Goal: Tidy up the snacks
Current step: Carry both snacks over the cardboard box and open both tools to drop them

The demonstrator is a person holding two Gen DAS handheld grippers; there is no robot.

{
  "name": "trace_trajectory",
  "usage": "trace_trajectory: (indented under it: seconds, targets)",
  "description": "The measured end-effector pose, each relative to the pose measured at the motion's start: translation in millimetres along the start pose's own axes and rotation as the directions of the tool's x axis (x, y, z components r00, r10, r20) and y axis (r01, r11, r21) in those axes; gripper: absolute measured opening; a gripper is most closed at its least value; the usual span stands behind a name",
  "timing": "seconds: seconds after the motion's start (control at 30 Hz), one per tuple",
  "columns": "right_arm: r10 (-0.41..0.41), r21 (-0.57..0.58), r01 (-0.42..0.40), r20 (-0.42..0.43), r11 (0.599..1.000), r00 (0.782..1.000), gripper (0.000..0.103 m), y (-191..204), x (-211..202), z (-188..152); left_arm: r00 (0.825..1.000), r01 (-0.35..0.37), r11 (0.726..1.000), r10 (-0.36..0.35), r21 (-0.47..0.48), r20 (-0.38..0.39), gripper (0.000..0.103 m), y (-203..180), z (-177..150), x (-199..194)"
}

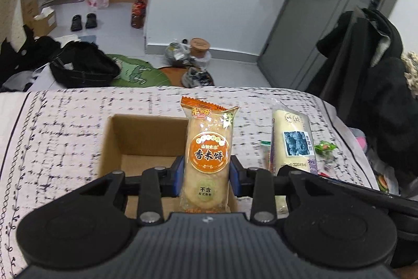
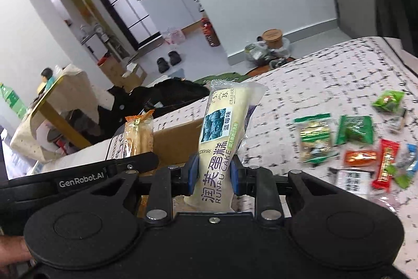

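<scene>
My left gripper [image 1: 207,174] is shut on an orange rice cracker pack [image 1: 207,148], held upright over the right part of an open cardboard box [image 1: 135,132]. My right gripper [image 2: 214,173] is shut on a cream blueberry cake pack [image 2: 222,137], held upright just right of the box [image 2: 177,140]. The cake pack also shows in the left wrist view [image 1: 291,137], and the rice cracker pack in the right wrist view [image 2: 138,134]. The box floor that shows is bare.
The box stands on a bed with a black-and-white patterned cover [image 1: 60,127]. Several small wrapped snacks [image 2: 355,145] lie scattered on the cover to the right. Dark clothes [image 1: 83,64] lie beyond the far edge, and coats [image 1: 371,69] hang at the right.
</scene>
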State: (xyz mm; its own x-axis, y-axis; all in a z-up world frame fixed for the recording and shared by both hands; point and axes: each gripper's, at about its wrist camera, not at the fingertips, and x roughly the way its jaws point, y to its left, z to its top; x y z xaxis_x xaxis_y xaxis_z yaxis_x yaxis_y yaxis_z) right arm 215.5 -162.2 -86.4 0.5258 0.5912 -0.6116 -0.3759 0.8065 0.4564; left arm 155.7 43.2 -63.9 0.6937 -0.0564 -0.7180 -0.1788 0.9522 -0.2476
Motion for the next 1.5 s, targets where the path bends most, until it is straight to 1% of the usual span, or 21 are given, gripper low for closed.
trace_trajectory:
  seconds: [0.17, 0.3, 0.43, 0.57, 0.7, 0.77, 0.97, 1.1, 1.23, 1.33, 1.4, 1.5]
  targets:
    - [0.005, -0.025, -0.005, -0.017, 1.0, 1.0, 0.026, 15, 14, -1, 1.0, -0.023, 1.0, 0.023, -0.017, -0.007, 0.034, 20, 0, 4]
    - [0.005, -0.055, -0.007, -0.037, 0.998, 0.999, 0.026, 22, 29, -3, 0.999, -0.038, 0.998, 0.037, -0.047, -0.012, 0.034, 37, -1, 7]
    - [0.007, -0.061, -0.01, -0.046, 0.998, 0.999, 0.026, 32, 39, -5, 0.999, -0.042, 0.997, 0.041, -0.071, -0.017, 0.034, 49, -3, 13]
    - [-0.014, -0.072, 0.011, -0.044, 0.997, 0.999, 0.027, 36, 49, -6, 0.999, -0.042, 0.996, 0.04, -0.082, -0.031, 0.034, 57, -5, 19]
    - [-0.03, -0.048, 0.027, -0.054, 0.998, 0.998, 0.026, 34, 57, -6, 0.998, -0.044, 0.995, 0.039, -0.093, -0.057, 0.034, 59, -9, 29]
    - [-0.039, -0.054, 0.036, -0.052, 0.998, 0.998, 0.027, 34, 59, -6, 0.997, -0.041, 0.995, 0.034, -0.095, -0.07, 0.034, 58, -12, 34]
    - [-0.032, -0.044, 0.031, -0.032, 0.999, 0.999, 0.028, 32, 48, -1, 0.995, -0.04, 0.994, 0.03, -0.098, -0.097, 0.034, 55, -18, 48]
    - [-0.033, -0.001, 0.033, -0.019, 0.999, 0.999, 0.028, 18, 33, 1, 0.993, -0.045, 0.995, 0.035, -0.09, -0.113, 0.034, 53, -21, 52]
    - [-0.043, 0.021, 0.043, -0.011, 0.999, 0.999, 0.034, 5, 20, -1, 0.992, -0.052, 0.995, 0.041, -0.088, -0.12, 0.034, 51, -19, 53]
    - [-0.053, 0.038, 0.053, -0.017, 0.998, 0.998, 0.035, -3, 14, -4, 0.993, -0.055, 0.995, 0.045, -0.087, -0.108, 0.034, 49, -17, 53]
    - [-0.062, 0.04, 0.063, -0.013, 0.997, 0.998, 0.038, -6, 9, -5, 0.993, -0.071, 0.994, 0.063, -0.079, -0.098, 0.037, 47, -15, 52]
    - [-0.074, 0.049, 0.074, -0.006, 0.996, 0.997, 0.043, -13, 1, -8, 0.994, -0.062, 0.994, 0.054, -0.09, -0.094, 0.042, 48, -13, 53]
